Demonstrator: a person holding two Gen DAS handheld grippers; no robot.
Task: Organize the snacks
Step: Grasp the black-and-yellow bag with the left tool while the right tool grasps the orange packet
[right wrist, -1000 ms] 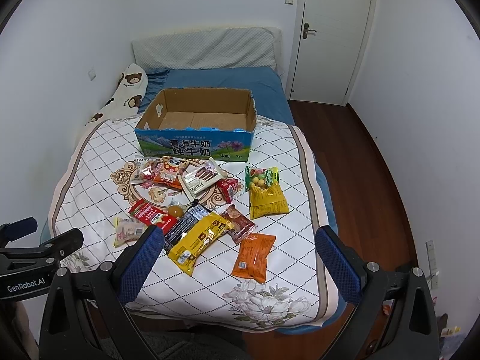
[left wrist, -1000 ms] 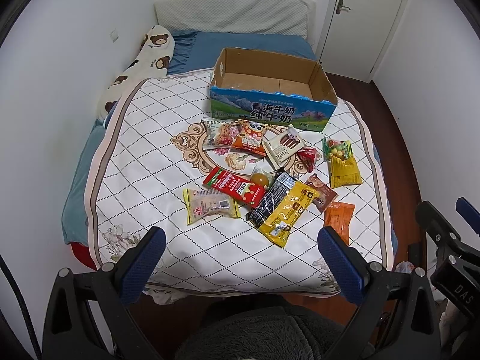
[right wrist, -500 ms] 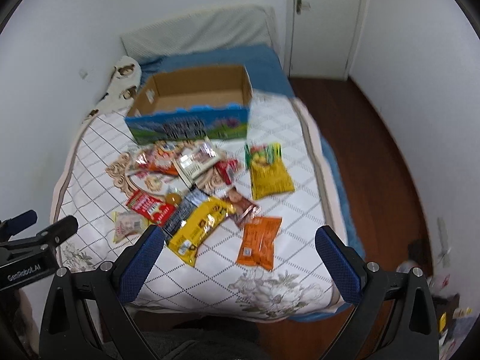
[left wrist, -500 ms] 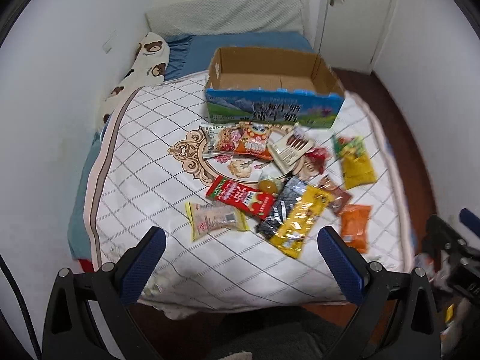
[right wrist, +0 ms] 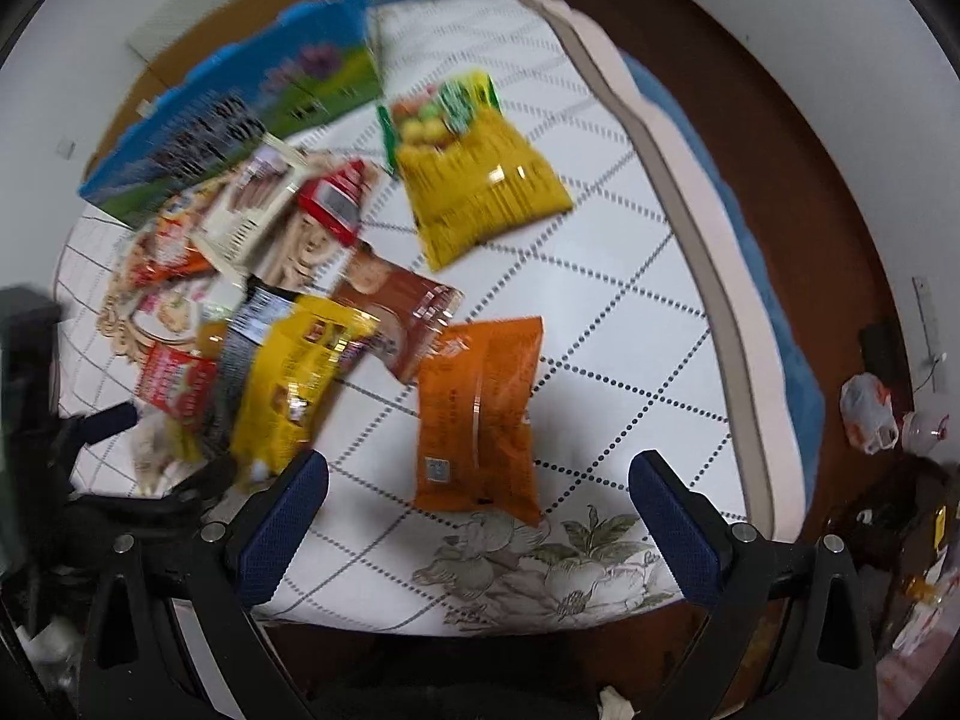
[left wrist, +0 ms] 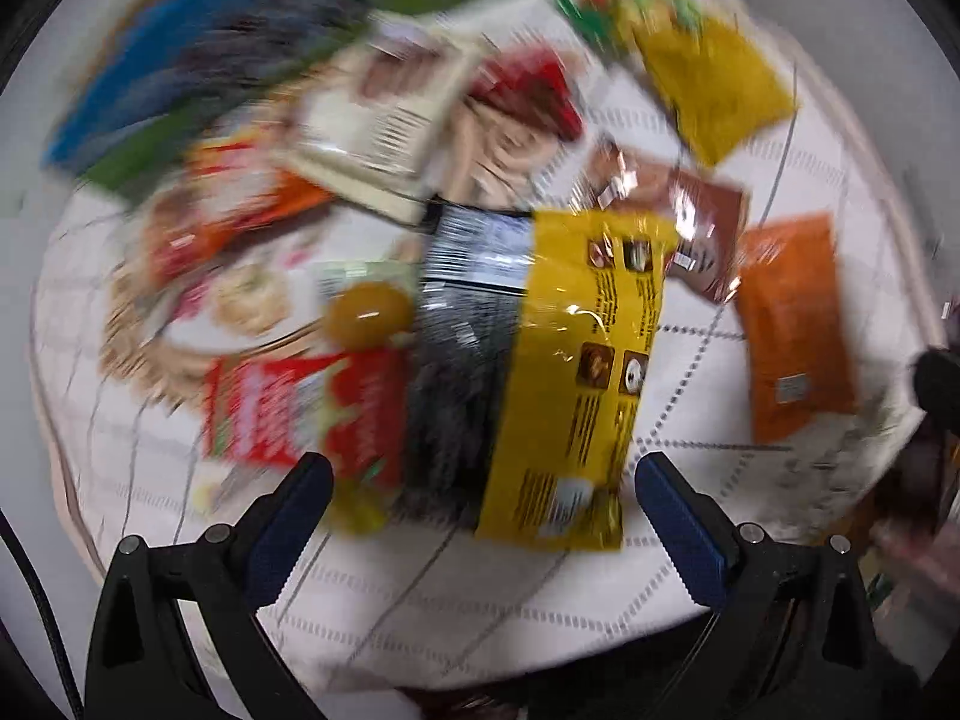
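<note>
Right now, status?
Left gripper open above yellow bag. Right gripper open above orange bag. Box beyond snacks, nothing blocking.

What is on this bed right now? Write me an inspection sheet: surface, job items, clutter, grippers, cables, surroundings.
Surface: white quilt with a dotted diamond pattern, on a bed.
Job's things: orange packet lying alone nearest the right gripper; yellow bag overlapping a dark packet; brown packet; yellow-green bag apart from the pile; red packet; more snacks in a blurred pile by the blue box, which is open.
Clutter: nothing seen on the quilt.
Grippers: left gripper open and empty, low over the yellow bag; right gripper open and empty, near the orange packet.
Cables: black cable at the left-wrist view's edge.
Surroundings: wooden floor, plastic bag on it.
</note>
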